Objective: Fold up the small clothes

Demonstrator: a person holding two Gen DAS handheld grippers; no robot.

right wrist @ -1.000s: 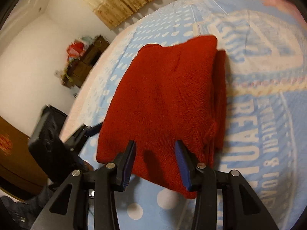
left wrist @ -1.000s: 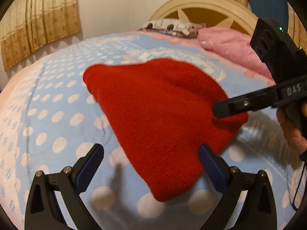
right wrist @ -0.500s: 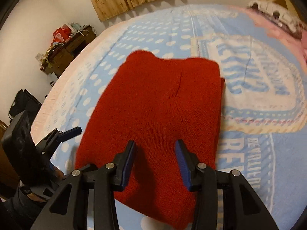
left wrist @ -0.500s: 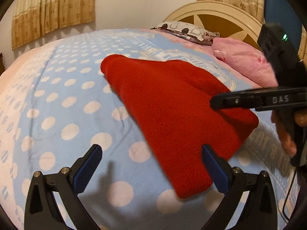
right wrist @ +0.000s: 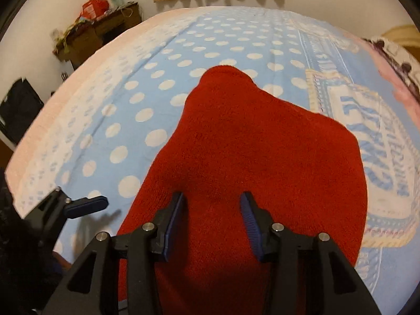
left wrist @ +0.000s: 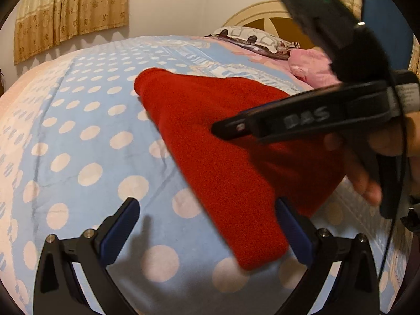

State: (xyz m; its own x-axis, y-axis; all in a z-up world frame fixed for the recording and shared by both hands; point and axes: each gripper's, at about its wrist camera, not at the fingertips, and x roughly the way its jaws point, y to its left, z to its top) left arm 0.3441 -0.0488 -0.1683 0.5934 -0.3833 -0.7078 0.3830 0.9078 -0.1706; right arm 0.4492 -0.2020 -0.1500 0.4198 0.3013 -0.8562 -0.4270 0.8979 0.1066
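A folded red knit garment [left wrist: 189, 110] lies flat on the blue polka-dot bedspread [left wrist: 78, 131]. My left gripper [left wrist: 206, 204] is open wide and low over the bed, its right finger beside the garment's near corner and its left finger over bare spread. My right gripper [right wrist: 212, 198] hovers over the near half of the red garment [right wrist: 249, 136], jaws apart with nothing between them. In the left wrist view the right gripper [left wrist: 218, 128] reaches in from the right above the cloth, held by a hand [left wrist: 367, 178]. One finger [right wrist: 86, 206] of the left gripper shows at the lower left of the right wrist view.
A pink pillow [left wrist: 312, 65] and a patterned pillow [left wrist: 249, 38] lie against a cream headboard [left wrist: 262, 18] at the far end of the bed. Beige curtains [left wrist: 71, 8] hang on the wall. A cluttered dresser [right wrist: 97, 23] stands beyond the bed's far side.
My right gripper has swung across and rolled, so it now sits squarely over the red garment and further in from the right. The left gripper has shifted slightly. The garment lies still.
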